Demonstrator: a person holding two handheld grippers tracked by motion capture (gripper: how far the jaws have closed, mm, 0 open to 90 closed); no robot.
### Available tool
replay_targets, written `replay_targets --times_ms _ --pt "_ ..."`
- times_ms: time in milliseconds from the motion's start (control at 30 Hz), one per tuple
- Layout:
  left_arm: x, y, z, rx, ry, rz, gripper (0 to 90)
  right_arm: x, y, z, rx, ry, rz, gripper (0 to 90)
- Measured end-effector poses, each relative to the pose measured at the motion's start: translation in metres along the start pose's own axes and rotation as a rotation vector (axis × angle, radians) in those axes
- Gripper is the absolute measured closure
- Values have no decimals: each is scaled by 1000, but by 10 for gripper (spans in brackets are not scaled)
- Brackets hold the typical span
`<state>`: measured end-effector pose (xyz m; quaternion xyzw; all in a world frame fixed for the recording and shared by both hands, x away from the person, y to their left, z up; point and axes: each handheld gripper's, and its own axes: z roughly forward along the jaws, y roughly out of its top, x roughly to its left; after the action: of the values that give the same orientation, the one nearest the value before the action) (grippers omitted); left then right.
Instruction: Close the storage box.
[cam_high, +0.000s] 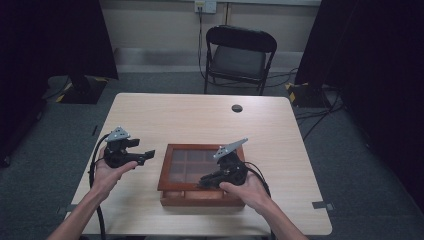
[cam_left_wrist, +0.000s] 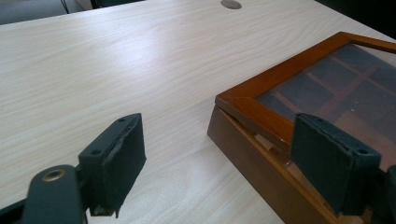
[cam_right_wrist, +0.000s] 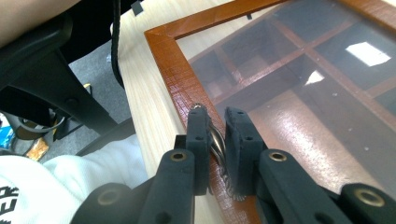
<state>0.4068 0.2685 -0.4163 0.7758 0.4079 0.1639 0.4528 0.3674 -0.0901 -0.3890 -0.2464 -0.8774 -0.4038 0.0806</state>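
High view, box: a wooden box (cam_high: 200, 197) with a glass-paned lid (cam_high: 192, 167) sits on the near half of the table (cam_high: 200, 115), between the person's two hands.
Lid: its brown frame is raised a little at the near edge, so a gap shows between lid and box body along the front and at the left corner.
Inside the box: wooden dividers form a grid of compartments, seen through the glass.
Handle: in the right gripper view a small twisted metal handle (cam_right_wrist: 217, 144) stands on the near frame of the lid.
Right gripper: the right gripper (cam_right_wrist: 215, 122) has its jaws pressed narrow on that handle, one pad on each side; in the high view it (cam_high: 202, 183) lies over the near edge of the lid, gripped by the right hand (cam_high: 248, 192).
Left gripper: the left gripper (cam_left_wrist: 219, 158) has its jaws wide apart with nothing between them; in the high view it (cam_high: 148, 156) is held above the table just left of the box, pointing toward it, apart from the wood.
Left hand: the left hand (cam_high: 107, 172) cups the gripper from below.
Table: pale wood grain, with a round cable hole (cam_high: 237, 108) near the far edge.
Beyond the table: a black folding chair (cam_high: 239, 57) stands on grey carpet.
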Motion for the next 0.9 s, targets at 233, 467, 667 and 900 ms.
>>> replay_targets --times_ms 233,467,667,900 --pt "-2 -1 1 11 -2 6 179 -3 -13 15 43 6 6 810" --pt "-2 0 2 13 -20 -12 180 -5 -20 28 84 1 24 819" --pt "-1 -1 2 13 -20 -15 180 -7 -22 30 90 10 36 821" --pt "0 -2 4 28 -23 -21 180 -9 -21 26 42 27 22 690"
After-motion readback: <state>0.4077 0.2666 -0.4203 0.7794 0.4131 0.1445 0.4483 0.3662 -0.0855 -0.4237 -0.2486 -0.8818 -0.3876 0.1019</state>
